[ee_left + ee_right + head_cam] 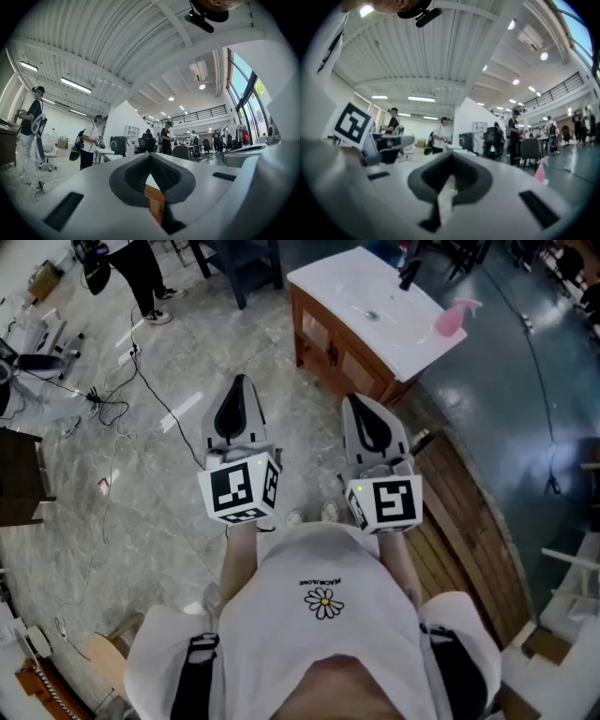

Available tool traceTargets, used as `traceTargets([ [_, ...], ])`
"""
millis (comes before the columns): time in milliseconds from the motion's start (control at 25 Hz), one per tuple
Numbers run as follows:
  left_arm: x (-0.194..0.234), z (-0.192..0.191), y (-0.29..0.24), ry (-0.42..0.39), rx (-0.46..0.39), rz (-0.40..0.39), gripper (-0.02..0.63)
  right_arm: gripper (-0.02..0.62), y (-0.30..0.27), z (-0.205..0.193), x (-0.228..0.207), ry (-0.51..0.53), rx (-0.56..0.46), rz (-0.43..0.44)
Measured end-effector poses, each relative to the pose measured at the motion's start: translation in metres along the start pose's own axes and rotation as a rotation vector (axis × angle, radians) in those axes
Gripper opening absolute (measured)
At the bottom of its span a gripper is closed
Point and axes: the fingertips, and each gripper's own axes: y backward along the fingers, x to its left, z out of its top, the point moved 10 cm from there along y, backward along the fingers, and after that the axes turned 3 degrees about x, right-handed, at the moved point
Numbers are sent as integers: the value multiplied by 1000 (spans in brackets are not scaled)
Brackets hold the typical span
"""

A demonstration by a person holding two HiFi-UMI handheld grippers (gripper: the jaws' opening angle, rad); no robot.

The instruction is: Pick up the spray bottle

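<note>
Across the grey floor, the spray bottle (452, 319) stands at the worktop's (366, 287) right edge — well apart from the left gripper (240, 382) and right gripper (362, 404), both pressed together; step close, then spread one.

Bright, even light from windows (242, 89), ceiling strip lights (75, 85); gripper views fisheye-warped, corners black; right gripper view blurred.

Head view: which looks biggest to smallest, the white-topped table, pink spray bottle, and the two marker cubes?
1. white-topped table
2. left marker cube and right marker cube, alike; being near the camera makes them look big
3. pink spray bottle
</note>
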Motion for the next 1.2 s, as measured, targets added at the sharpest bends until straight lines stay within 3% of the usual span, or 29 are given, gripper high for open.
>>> traceTargets([
  [720, -4, -4, -11, 20, 17, 11, 20, 29, -4, -11, -18, -45, 21, -3],
  [1200, -33, 5, -26, -27, 1, 22, 20, 29, 7, -21, -55, -109, -1, -16],
])
